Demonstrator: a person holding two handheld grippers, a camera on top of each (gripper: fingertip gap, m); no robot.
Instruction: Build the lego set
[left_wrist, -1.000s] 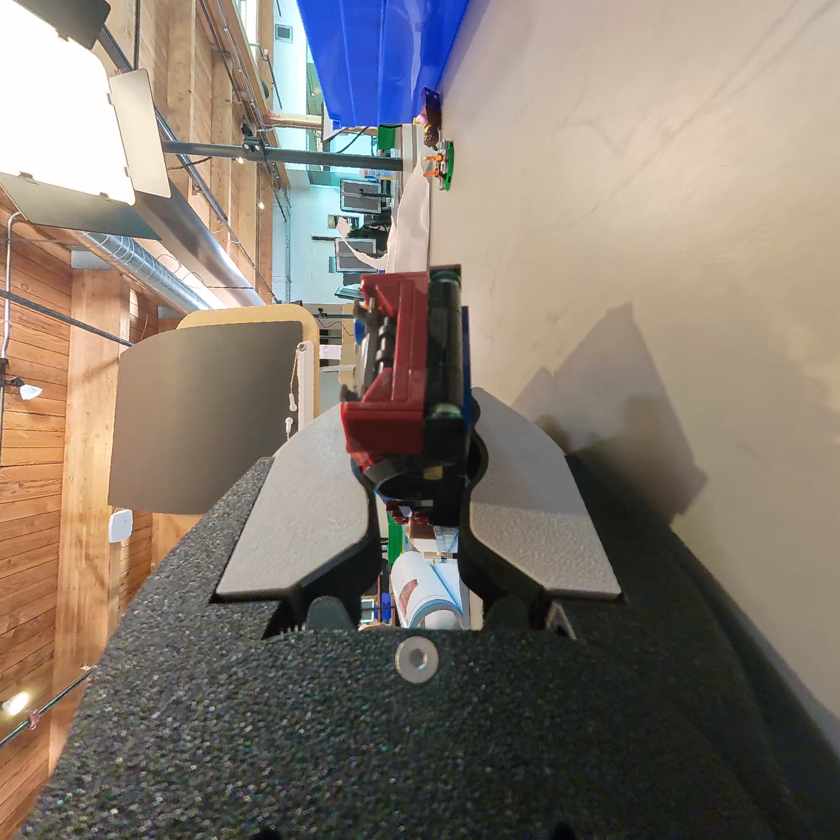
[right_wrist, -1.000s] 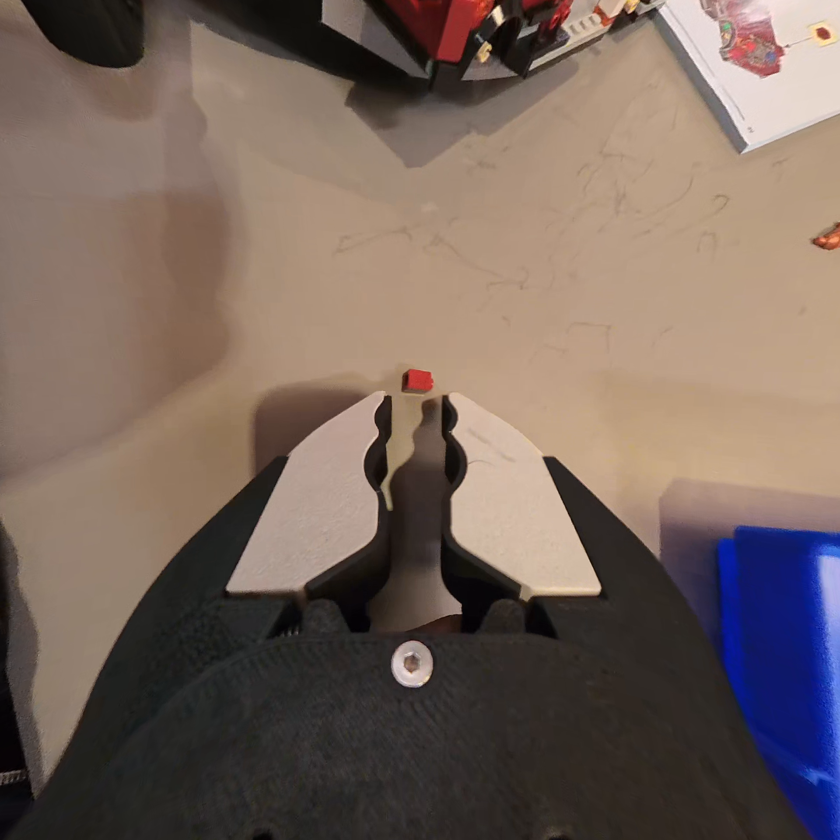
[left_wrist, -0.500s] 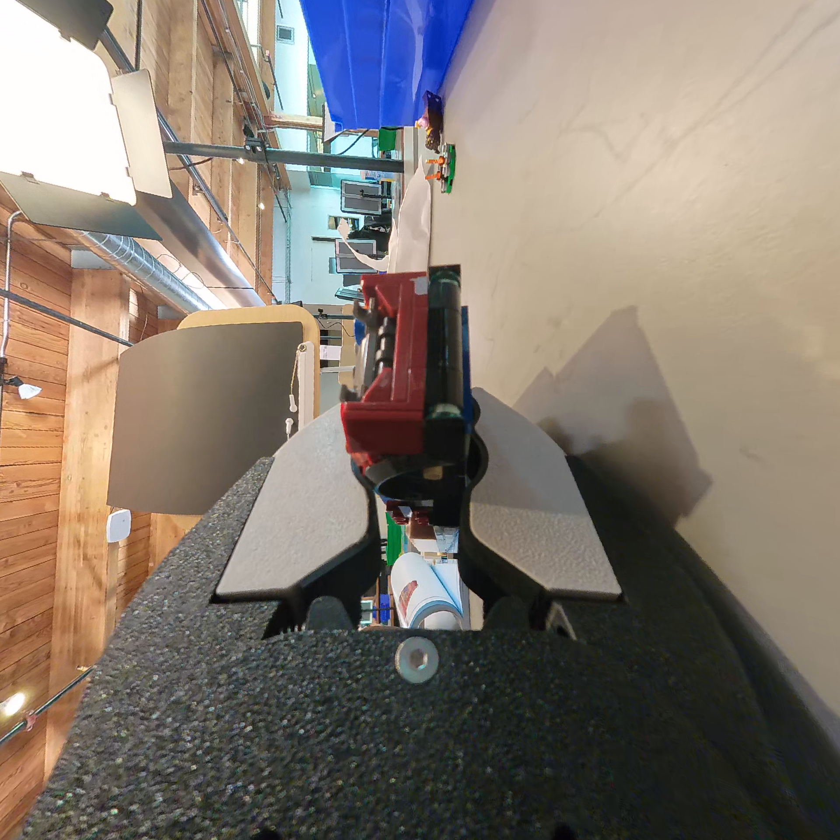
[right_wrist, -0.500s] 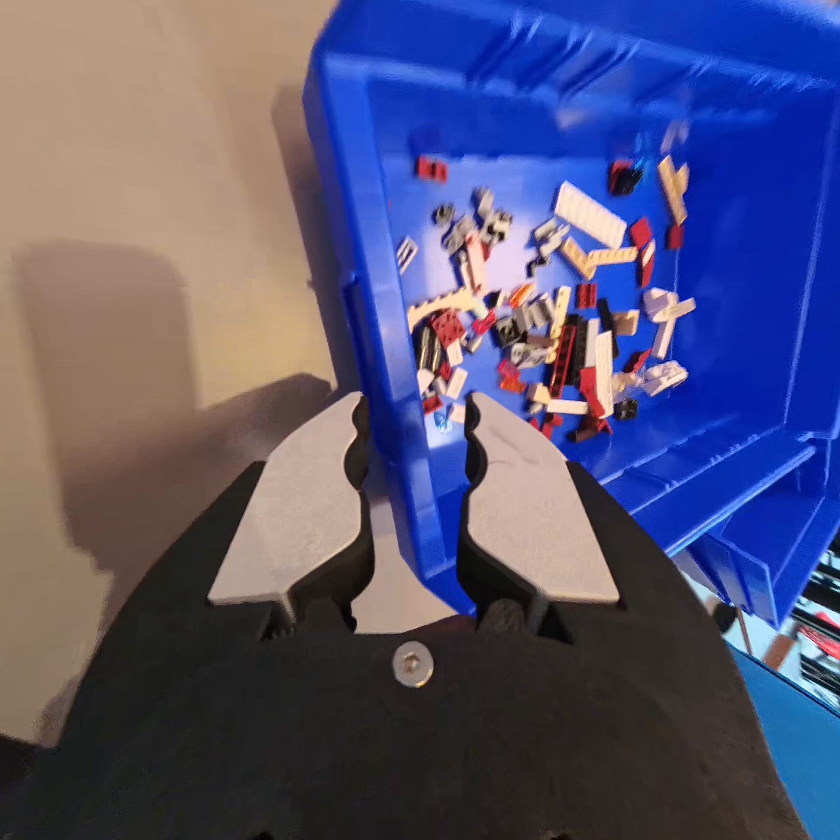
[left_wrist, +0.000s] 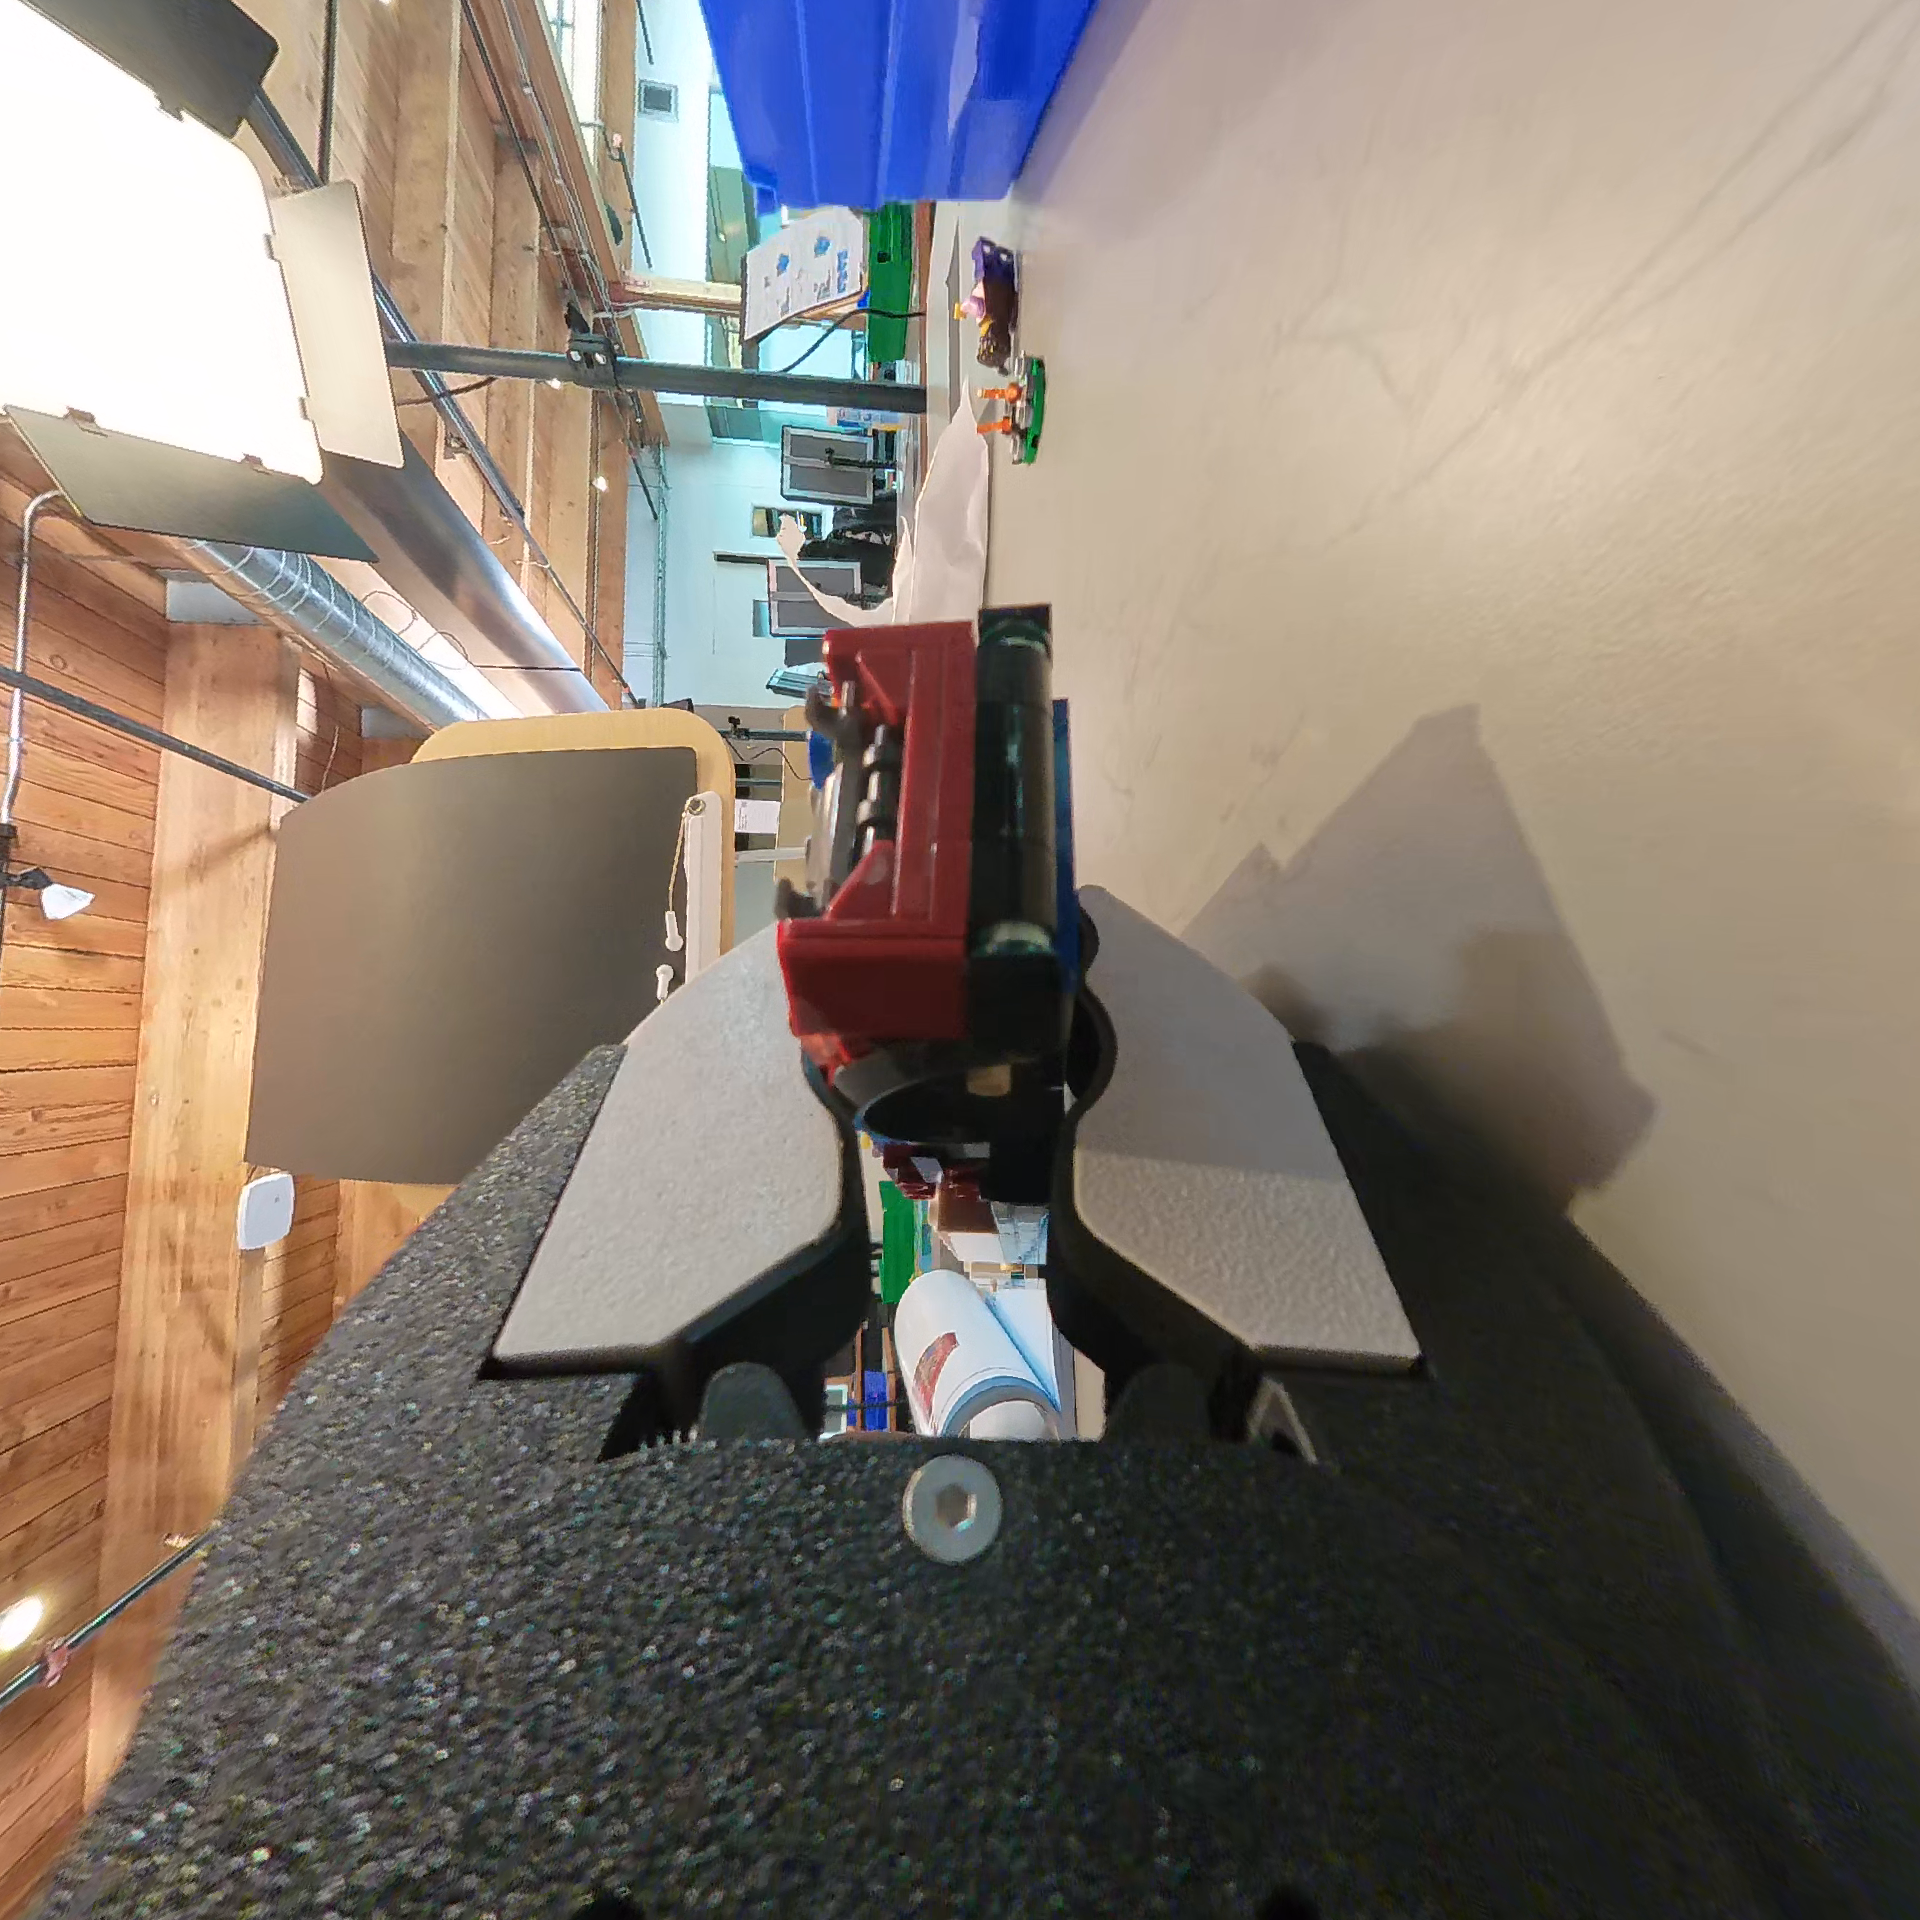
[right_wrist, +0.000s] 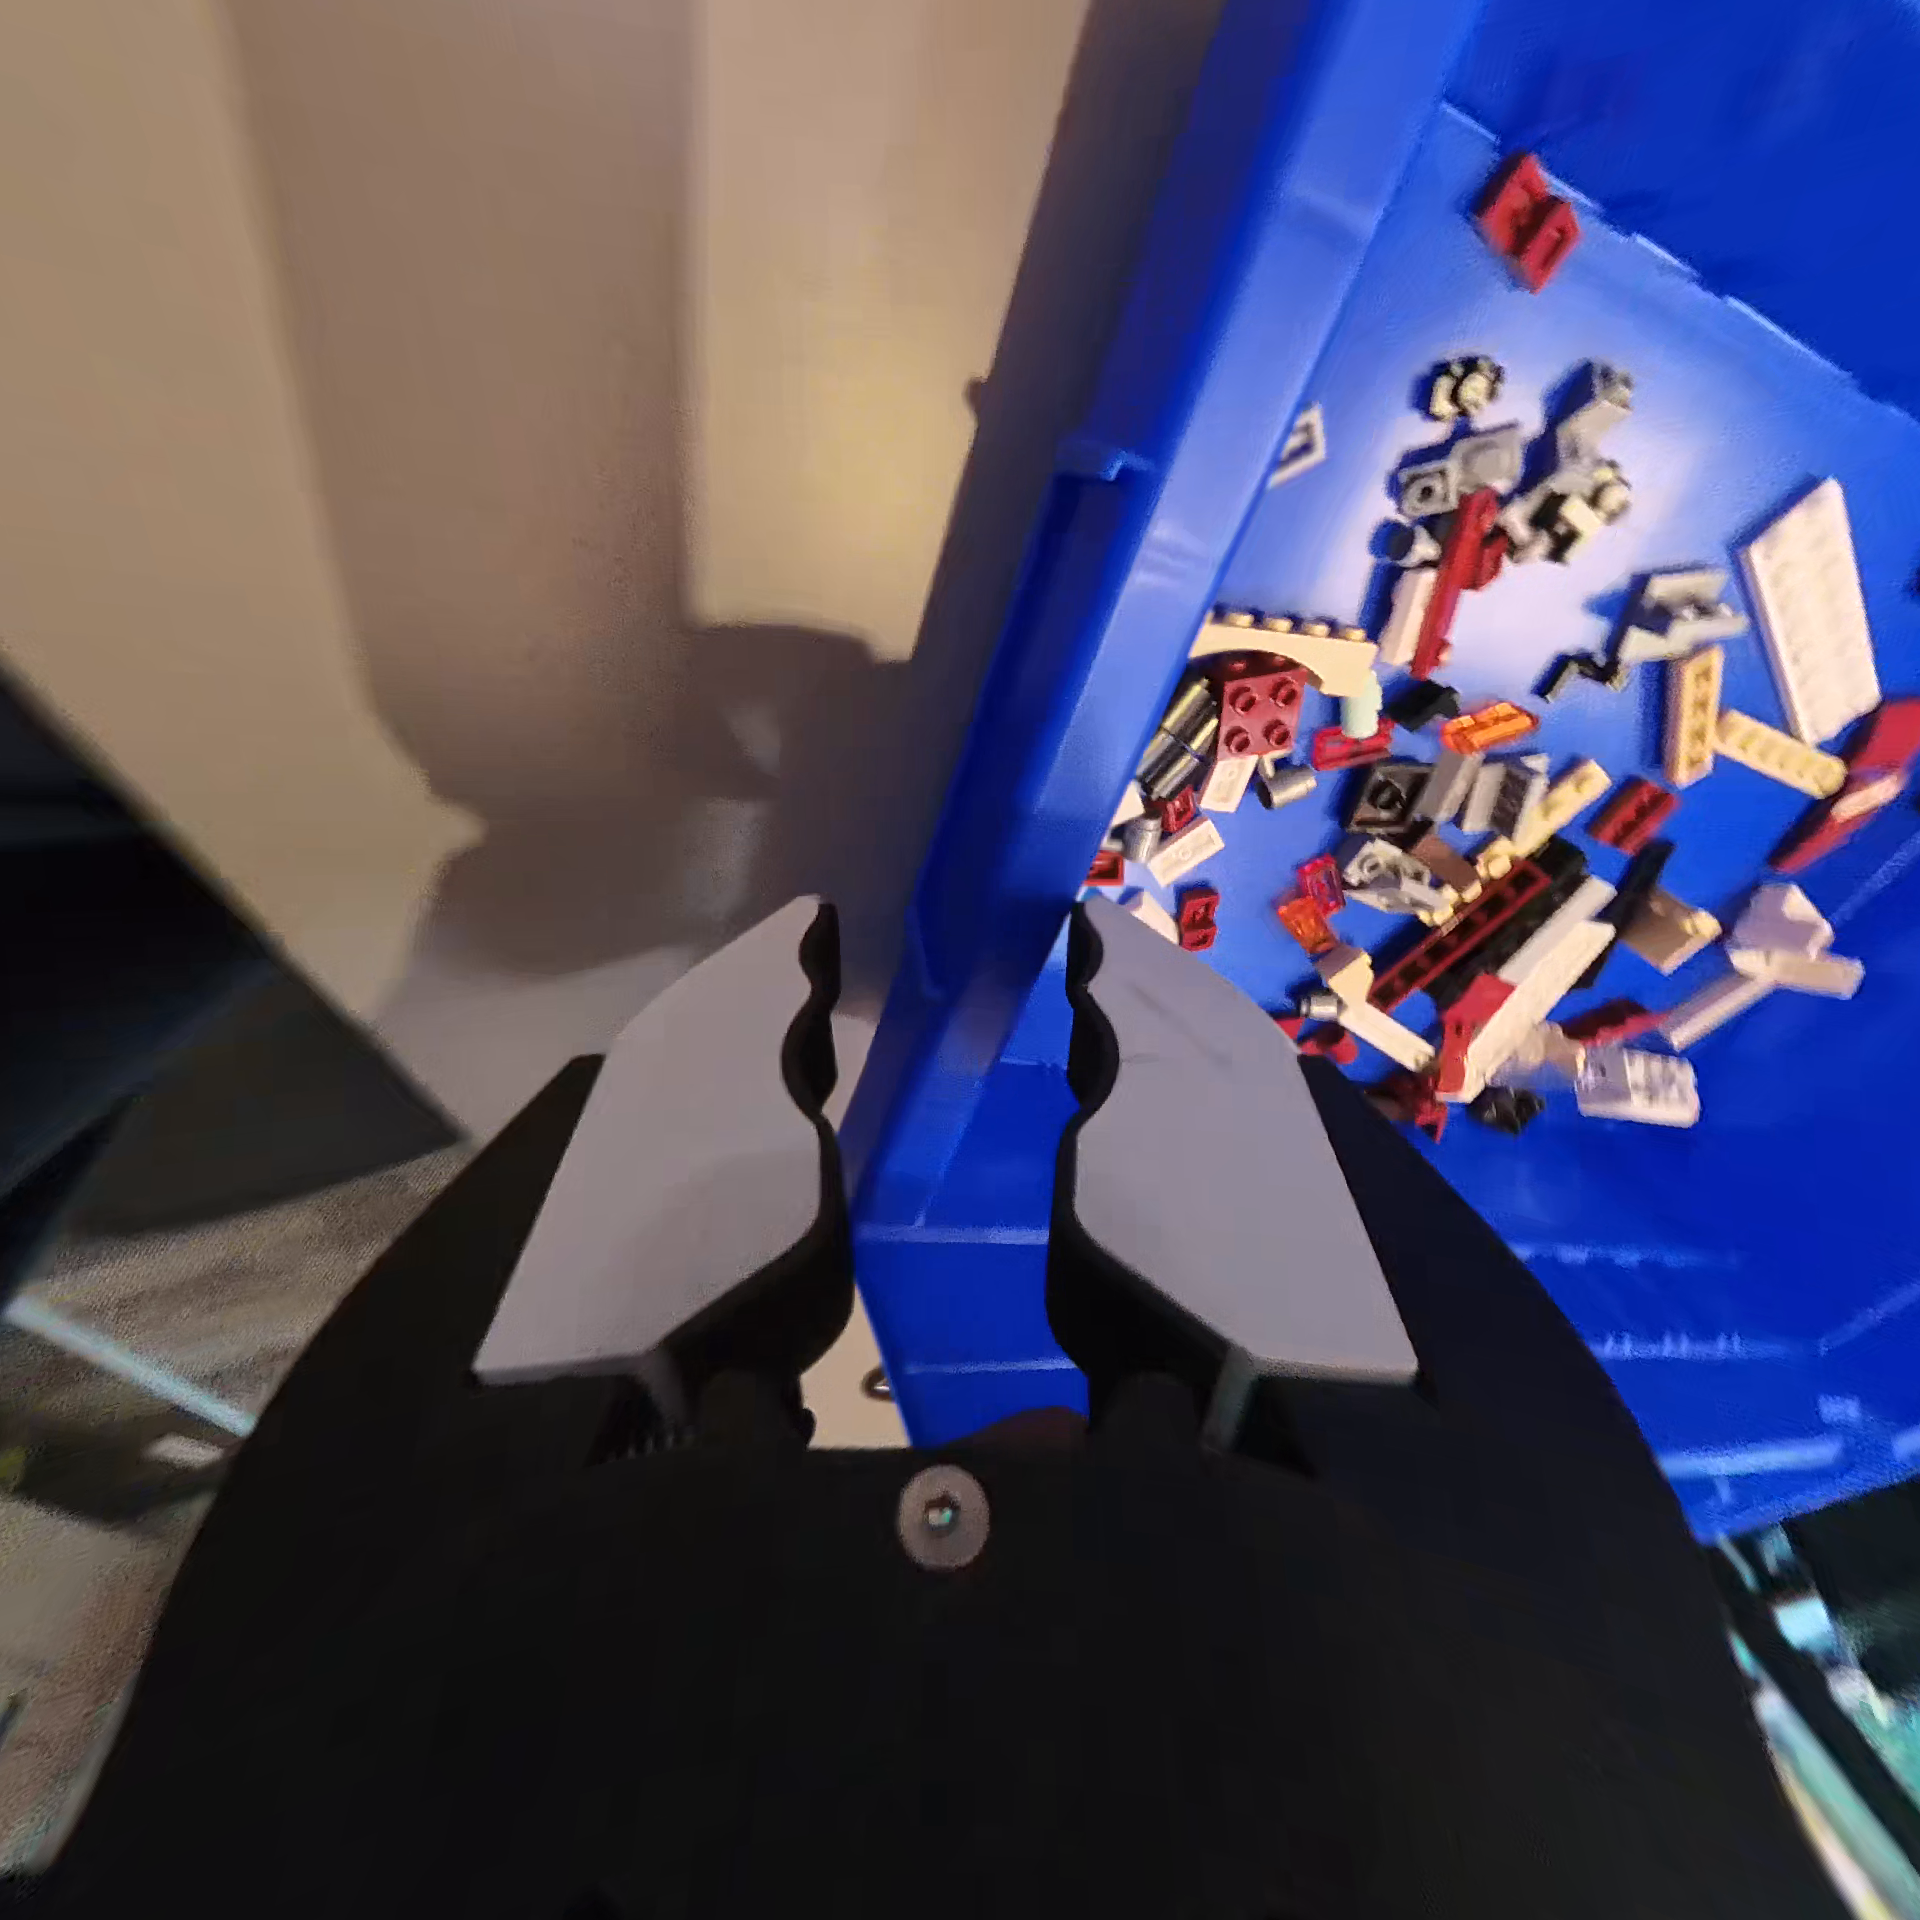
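My left gripper (left_wrist: 935, 940) is turned on its side next to the beige table (left_wrist: 1455, 520). It is shut on a brick-built model (left_wrist: 904, 831) with a dark red body and a black underside, and both pads press on its near end. My right gripper (right_wrist: 951, 925) is open and empty. It hovers over the left wall of a blue bin (right_wrist: 1049, 727), and that wall shows between its fingers with a gap on each side. Several loose bricks (right_wrist: 1455, 790), red, white, grey and black, lie on the bin's floor to the right of the fingertips.
In the left wrist view a blue bin (left_wrist: 883, 94) stands at the table's far end. Near it are a small purple figure (left_wrist: 992, 301), a green piece with orange parts (left_wrist: 1023, 405) and white paper (left_wrist: 951, 530). An open booklet (left_wrist: 966, 1351) shows behind the jaws.
My right gripper swung away from a small red brick on the table to the blue bin, and its jaws opened wider. My left gripper has kept still with the model in its grasp.
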